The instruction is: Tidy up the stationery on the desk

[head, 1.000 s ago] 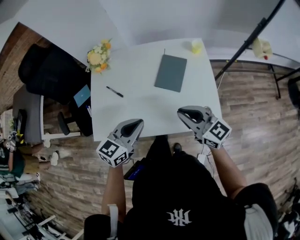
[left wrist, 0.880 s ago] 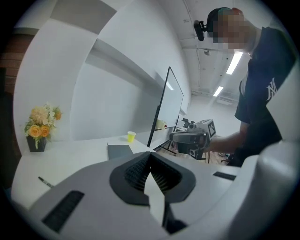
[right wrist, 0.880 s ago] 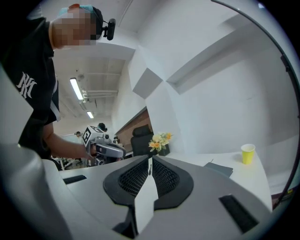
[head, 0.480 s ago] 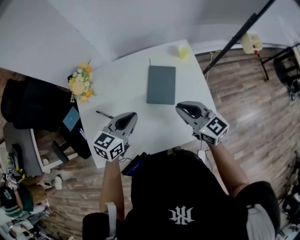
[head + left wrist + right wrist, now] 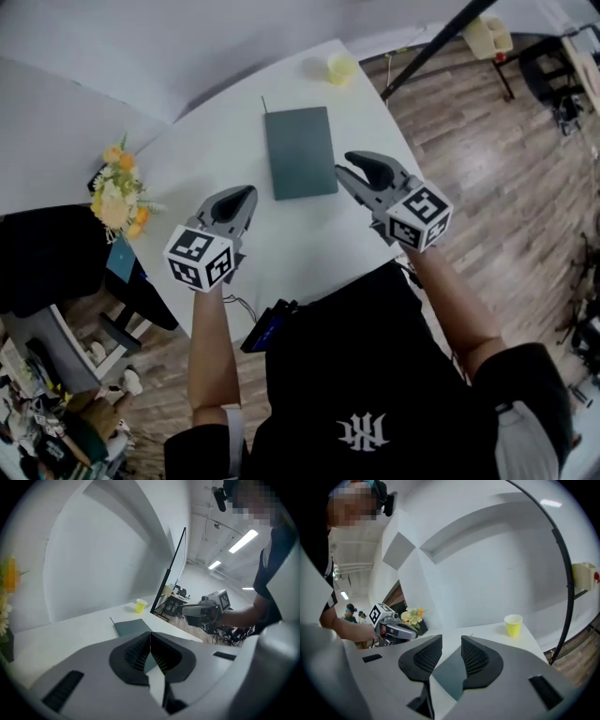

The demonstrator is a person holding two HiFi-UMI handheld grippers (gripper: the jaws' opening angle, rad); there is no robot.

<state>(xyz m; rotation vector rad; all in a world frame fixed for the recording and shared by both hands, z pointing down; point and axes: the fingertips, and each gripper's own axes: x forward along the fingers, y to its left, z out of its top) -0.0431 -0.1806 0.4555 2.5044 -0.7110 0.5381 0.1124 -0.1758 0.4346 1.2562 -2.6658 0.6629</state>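
Here, the left gripper [image 5: 242, 197] hovered over the white desk [image 5: 206, 155], its jaws pressed together on nothing. The right gripper [image 5: 349, 164] had just been opening, its jaws spread and gripping nothing, just beside the grey notebook [image 5: 300, 152] lying flat mid-desk.

The left gripper [image 5: 150, 634] has its jaws pressed together with nothing between them. Just beyond their tips, a dark grey notebook [image 5: 132, 626] lies flat on the white desk [image 5: 70, 634]. A yellow cup [image 5: 140, 605] stands farther back, apart from it. Blurred flowers [image 5: 5, 597] show at the left edge.
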